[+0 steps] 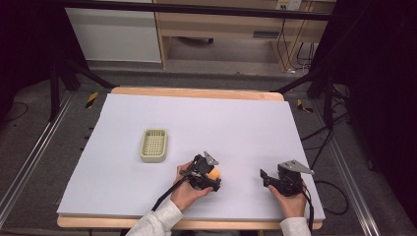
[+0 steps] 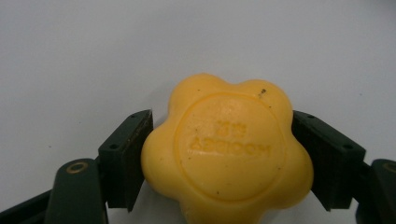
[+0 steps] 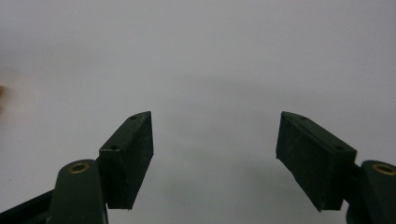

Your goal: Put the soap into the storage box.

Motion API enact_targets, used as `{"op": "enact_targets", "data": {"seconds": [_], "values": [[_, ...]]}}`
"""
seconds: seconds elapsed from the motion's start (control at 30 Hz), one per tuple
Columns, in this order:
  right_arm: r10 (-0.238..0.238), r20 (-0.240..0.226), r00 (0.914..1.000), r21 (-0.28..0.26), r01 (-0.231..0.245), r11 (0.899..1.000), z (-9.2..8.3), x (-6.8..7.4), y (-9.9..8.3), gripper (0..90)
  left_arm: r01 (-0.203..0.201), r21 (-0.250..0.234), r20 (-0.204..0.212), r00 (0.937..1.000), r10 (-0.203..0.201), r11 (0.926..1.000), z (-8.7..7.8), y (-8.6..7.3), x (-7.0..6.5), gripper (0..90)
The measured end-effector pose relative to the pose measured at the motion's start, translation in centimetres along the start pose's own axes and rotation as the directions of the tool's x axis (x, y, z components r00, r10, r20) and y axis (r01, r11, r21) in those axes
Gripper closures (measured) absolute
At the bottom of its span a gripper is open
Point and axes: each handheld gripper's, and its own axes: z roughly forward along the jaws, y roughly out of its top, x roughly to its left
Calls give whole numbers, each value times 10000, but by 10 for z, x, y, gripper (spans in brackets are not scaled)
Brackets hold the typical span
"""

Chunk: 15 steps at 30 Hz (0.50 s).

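Near edge of the surface: two sleeved forearms come in from below, each hand holding a hand-held gripper. Left hand-held gripper sits low on the pale sheet, both pads pressed flat against the sides of a yellow flower-shaped soap bar; jaws about half closed, the bar wedged squarely between them, embossed face up and lettering legible as raised marks only. In the high view the soap shows as an orange-yellow spot at that gripper's tip, right of its hand, resting on the surface. Right hand-held gripper well apart to the right, jaws spread wide with nothing between them, bare sheet beneath its pads. Farther in and to the left, a pale green slotted soap dish lies flat on the sheet, well apart from the soap. Beyond the surface: grey floor, wooden furniture, cables.
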Motion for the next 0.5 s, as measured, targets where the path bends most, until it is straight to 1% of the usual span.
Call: {"op": "enact_targets", "data": {"seconds": [0.27, 0.4, 0.5], "values": [[-12, 26, 10000, 3, 12, 10000, 0, -1, 0, 278, 83, -72, -124, 9999, -84, 9999, 0, -1, -1, 250], [-10, 33, 10000, 3, 10, 10000, 0, -1, 0, 279, 146, -219, -178, 9997, -150, 9997, 0, -2, -3, 250], [-23, 33, 10000, -15, 23, 10000, 0, -1, 0, 279, 149, -210, -178, 9997, -153, 9997, 0, -2, -2, 251]]}}
